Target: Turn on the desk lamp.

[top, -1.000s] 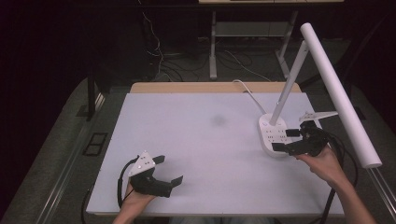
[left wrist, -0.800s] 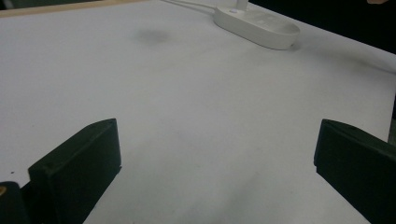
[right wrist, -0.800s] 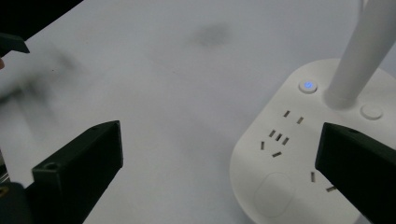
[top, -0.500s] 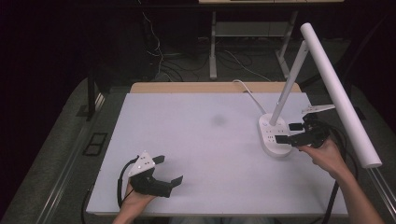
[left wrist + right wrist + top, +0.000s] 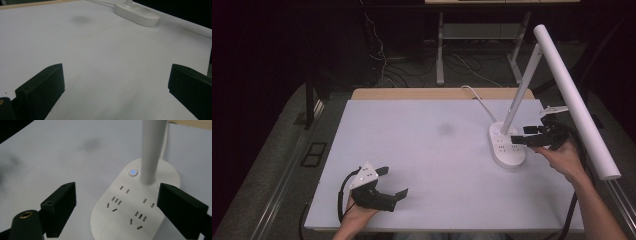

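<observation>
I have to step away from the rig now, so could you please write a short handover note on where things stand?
Left gripper: open, holding nothing, resting low at the near left of the white table, well away from the lamp.
Right gripper: open, holding nothing, hovering over the lamp base at the far right, jaws either side of the lamp stem.
Lamp base: flat on the table, sockets on top all unoccupied, round button lit blue; its cable runs off the far edge.
Done: right gripper brought to the lamp.
Left: nothing is gripped or pressed yet; probably the stem or button comes next.
</observation>
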